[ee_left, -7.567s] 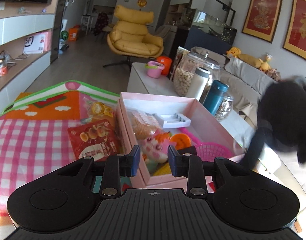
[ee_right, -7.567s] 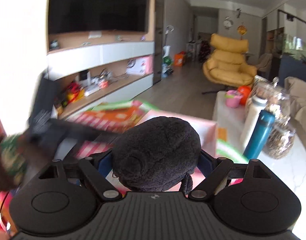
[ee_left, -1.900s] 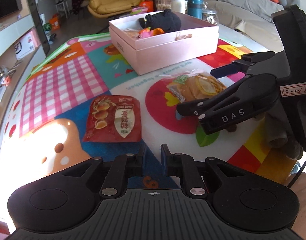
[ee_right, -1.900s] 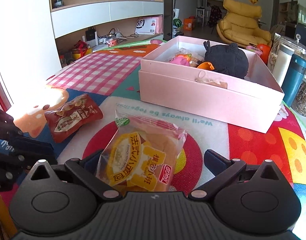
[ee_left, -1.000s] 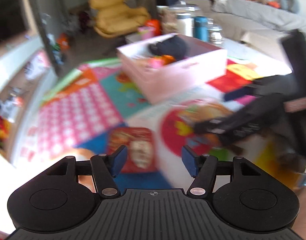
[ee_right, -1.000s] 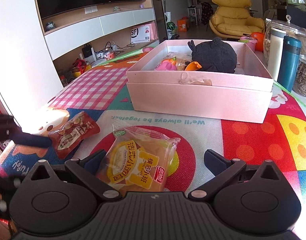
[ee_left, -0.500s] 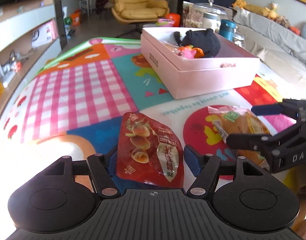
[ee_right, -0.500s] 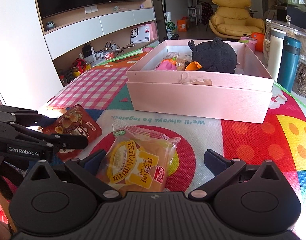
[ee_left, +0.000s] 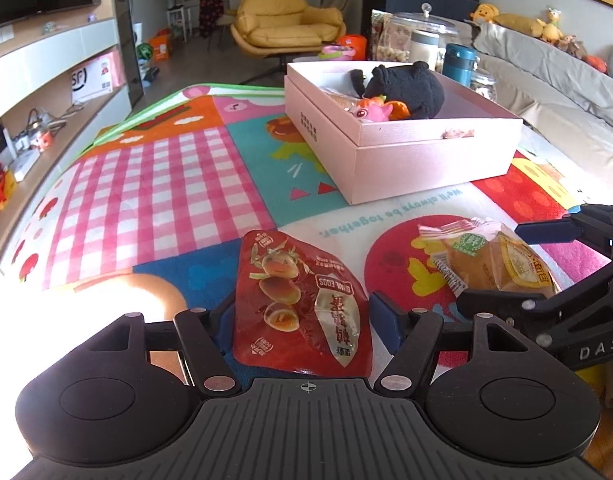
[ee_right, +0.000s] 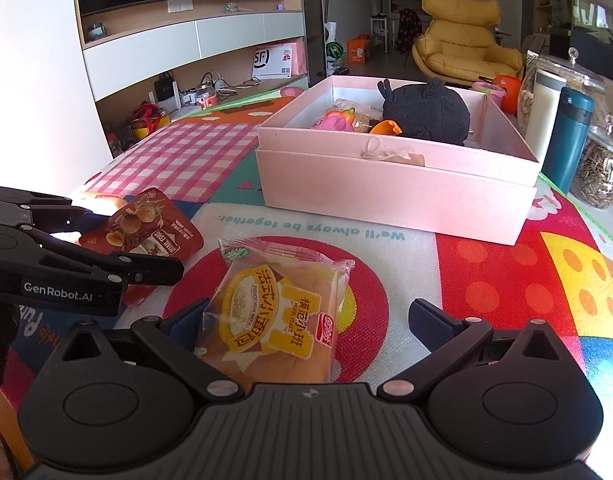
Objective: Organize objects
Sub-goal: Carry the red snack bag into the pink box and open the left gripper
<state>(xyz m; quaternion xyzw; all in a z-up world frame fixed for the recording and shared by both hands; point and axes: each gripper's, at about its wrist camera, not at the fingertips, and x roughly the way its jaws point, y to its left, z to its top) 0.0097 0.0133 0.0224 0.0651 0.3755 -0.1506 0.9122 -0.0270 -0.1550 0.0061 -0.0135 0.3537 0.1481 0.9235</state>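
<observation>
Red foil pouch of quail eggs (ee_left: 302, 304) flat on the colourful play mat (ee_left: 178, 184), lying between the spread fingers of the left gripper (ee_left: 306, 318), held low and level, pointing toward the pink cardboard box (ee_left: 422, 160); whether the pads touch the pouch cannot be told

Clear-wrapped yellow bread packet (ee_right: 274, 312) just beside, on the mat's red circle, between the wide-spread fingers of the right gripper (ee_right: 306, 326), also low and level, nearer the left pad, well apart from the right one

Both grippers side by side, aimed the same way

In the open box farther ahead: black plush toy (ee_right: 426, 114), pink toy (ee_right: 334, 122)

Behind the box, teal flask (ee_right: 568, 138) and glass jars
</observation>
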